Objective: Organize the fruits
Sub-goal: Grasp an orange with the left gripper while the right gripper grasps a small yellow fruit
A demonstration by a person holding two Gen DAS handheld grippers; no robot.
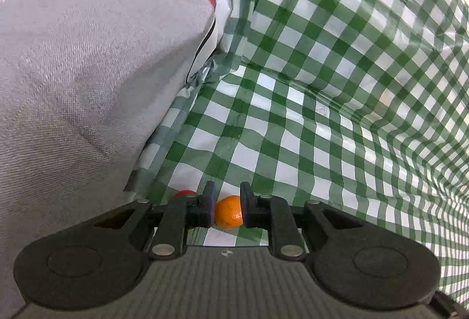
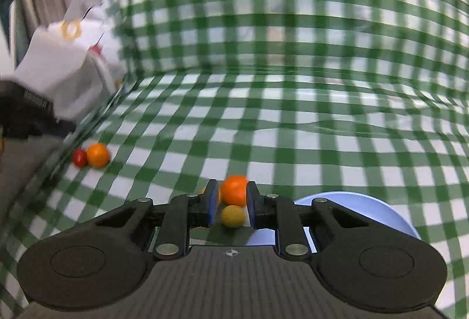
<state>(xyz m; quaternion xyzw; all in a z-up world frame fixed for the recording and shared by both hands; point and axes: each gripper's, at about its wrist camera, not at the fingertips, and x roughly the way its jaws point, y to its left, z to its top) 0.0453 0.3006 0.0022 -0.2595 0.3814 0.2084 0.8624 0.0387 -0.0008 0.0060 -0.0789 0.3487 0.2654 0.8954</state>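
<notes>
Left gripper (image 1: 228, 209): jaws nearly closed, an orange fruit (image 1: 228, 211) between the pads; contact with the pads cannot be told.
Right gripper (image 2: 232, 201): closed on an orange (image 2: 234, 190); a yellow fruit (image 2: 233, 215) sits just beneath.
Blue plate (image 2: 366, 209): beside the right gripper.
Surface: green checked cloth (image 2: 293, 128).
Loose fruit: red fruit (image 2: 79, 157) touching another orange one (image 2: 98, 154), far left.

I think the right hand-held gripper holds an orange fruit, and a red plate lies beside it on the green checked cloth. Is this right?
Not quite: the plate is light blue, not red. The right wrist view shows it beside the right hand-held gripper, which is shut on the orange fruit, over the green checked cloth.
</notes>
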